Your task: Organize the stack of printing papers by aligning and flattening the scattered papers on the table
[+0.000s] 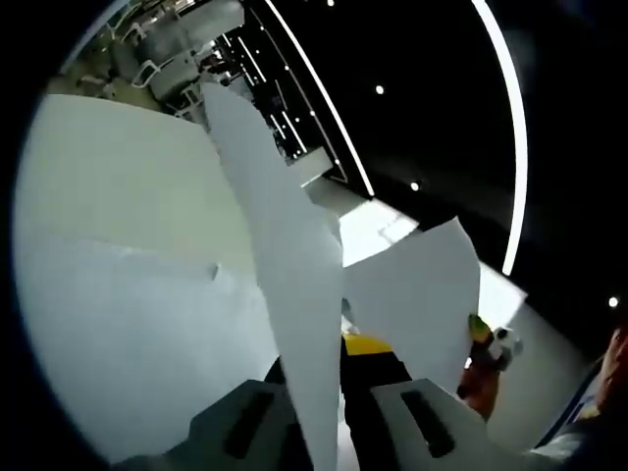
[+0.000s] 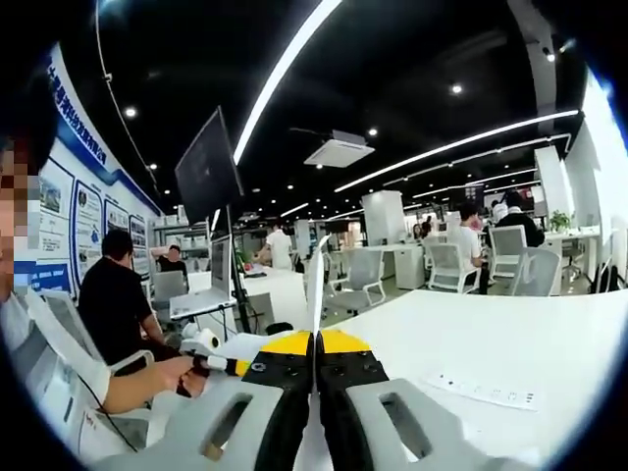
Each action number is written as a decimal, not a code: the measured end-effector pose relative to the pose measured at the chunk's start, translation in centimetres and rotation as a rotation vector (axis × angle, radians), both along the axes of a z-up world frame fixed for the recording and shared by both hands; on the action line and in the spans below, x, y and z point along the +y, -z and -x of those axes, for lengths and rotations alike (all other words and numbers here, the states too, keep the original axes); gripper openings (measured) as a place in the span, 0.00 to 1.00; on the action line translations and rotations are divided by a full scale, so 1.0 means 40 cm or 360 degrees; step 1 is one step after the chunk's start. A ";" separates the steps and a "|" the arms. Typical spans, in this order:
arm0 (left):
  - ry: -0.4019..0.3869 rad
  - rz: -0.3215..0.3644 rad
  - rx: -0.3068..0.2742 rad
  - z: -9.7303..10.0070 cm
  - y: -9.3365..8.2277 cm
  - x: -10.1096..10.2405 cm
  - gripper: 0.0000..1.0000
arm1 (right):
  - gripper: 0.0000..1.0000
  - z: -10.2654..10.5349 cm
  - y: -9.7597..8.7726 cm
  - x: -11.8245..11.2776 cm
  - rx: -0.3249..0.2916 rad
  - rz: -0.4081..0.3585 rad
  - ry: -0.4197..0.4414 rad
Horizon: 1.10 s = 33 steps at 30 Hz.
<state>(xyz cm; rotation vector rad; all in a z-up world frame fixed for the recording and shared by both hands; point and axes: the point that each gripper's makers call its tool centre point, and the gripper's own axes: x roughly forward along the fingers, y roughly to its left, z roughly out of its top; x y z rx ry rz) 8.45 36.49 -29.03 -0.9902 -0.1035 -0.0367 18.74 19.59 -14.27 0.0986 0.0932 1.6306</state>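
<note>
White printing papers (image 1: pixel 285 245) rise from between the jaws of my left gripper (image 1: pixel 334 371), which is shut on them; they bend up and to the left. Another sheet (image 1: pixel 422 294) of the same bunch fans out to the right. Beyond that sheet's lower edge is my right gripper (image 1: pixel 486 361), orange and green. In the right gripper view the papers (image 2: pixel 316 280) appear edge-on as a thin white line, and my right gripper (image 2: pixel 316 345) is shut on them. My left gripper (image 2: pixel 211 365) enters from the left, held by a hand (image 2: pixel 157 378).
The white table (image 1: pixel 128 245) lies to the left in the left gripper view; in the right gripper view the table (image 2: pixel 510 339) spreads to the right and bears a narrow printed strip (image 2: pixel 481 390). A monitor on a stand (image 2: pixel 208 172), chairs and seated people are behind.
</note>
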 end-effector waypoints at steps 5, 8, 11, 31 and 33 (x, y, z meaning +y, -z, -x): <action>0.0008 0.0015 -0.0009 -0.004 -0.001 -0.009 0.06 | 0.00 0.004 -0.002 0.000 -0.0002 -0.0005 -0.0010; 0.0009 0.0021 -0.0011 -0.005 -0.001 -0.008 0.06 | 0.00 0.010 -0.002 0.000 -0.0002 -0.0008 -0.0020; 0.0009 0.0025 -0.0011 -0.004 -0.001 -0.009 0.06 | 0.00 0.013 -0.002 0.003 -0.0003 -0.0009 -0.0028; 0.0013 0.0054 -0.0020 -0.007 0.000 -0.017 0.06 | 0.00 0.025 0.000 0.018 -0.0016 0.0009 -0.0064; 0.0016 0.0057 -0.0022 -0.008 0.000 -0.016 0.06 | 0.00 0.027 -0.004 0.017 -0.0018 0.0004 -0.0069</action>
